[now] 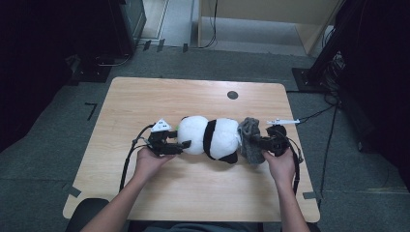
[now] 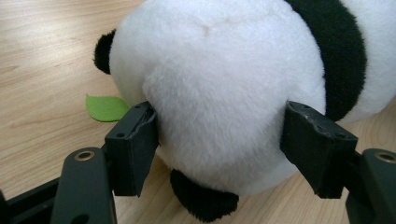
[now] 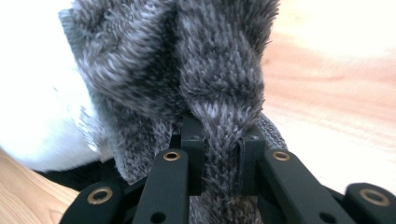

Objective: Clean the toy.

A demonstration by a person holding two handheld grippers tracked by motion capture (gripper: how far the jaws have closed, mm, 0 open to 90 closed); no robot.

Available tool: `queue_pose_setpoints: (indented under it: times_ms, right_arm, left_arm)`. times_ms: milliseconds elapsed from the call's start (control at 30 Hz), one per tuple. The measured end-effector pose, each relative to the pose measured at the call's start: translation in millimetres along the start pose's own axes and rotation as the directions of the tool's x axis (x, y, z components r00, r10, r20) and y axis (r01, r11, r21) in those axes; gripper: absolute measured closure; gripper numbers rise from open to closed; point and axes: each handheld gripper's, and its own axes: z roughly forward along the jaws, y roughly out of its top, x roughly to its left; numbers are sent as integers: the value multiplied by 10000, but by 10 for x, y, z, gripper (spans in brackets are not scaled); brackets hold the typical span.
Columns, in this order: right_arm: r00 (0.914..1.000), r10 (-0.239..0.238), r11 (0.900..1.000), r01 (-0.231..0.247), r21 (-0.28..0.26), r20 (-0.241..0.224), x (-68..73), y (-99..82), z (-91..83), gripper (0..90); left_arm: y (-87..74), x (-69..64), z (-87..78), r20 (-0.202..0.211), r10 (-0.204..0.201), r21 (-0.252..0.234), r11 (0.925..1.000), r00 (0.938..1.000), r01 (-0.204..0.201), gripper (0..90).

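Plush panda lies mid-table on its side. Left gripper clamps the panda's white end between wide-spread jaws. Right gripper, nearly closed, pinches grey knit hat at the panda's other end.

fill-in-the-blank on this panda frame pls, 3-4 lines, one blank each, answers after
1. The left claw grips the plush panda on its ____ fur.
2. The right claw is shut on a fuzzy ____ knit garment.
3. A small ____ leaf tag lies on the table beside the panda.
4. The table top is made of light ____.

Answers: white; grey; green; wood
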Motion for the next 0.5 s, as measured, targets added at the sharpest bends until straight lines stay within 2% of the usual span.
queue_pose_setpoints:
  times_ms: [133, 233, 500]
  right_arm:
    - [10000, -31, 9984, 30, -560, -28, 4, 87, -132, 788]
    - [9997, -192, 9963, 179, -839, -150, 62, 155, -204, 787]
    - [9946, -967, 9879, 914, -1251, -367, 329, 332, -305, 786]
  left_arm:
    - [2, -4, 1, -18, 10, -11, 10000, 10000, -10, 290]
    - [2, -7, 1, -30, 8, -18, 10000, 10000, -8, 291]
    - [7, -14, 2, -54, 23, -18, 10000, 10000, -23, 292]
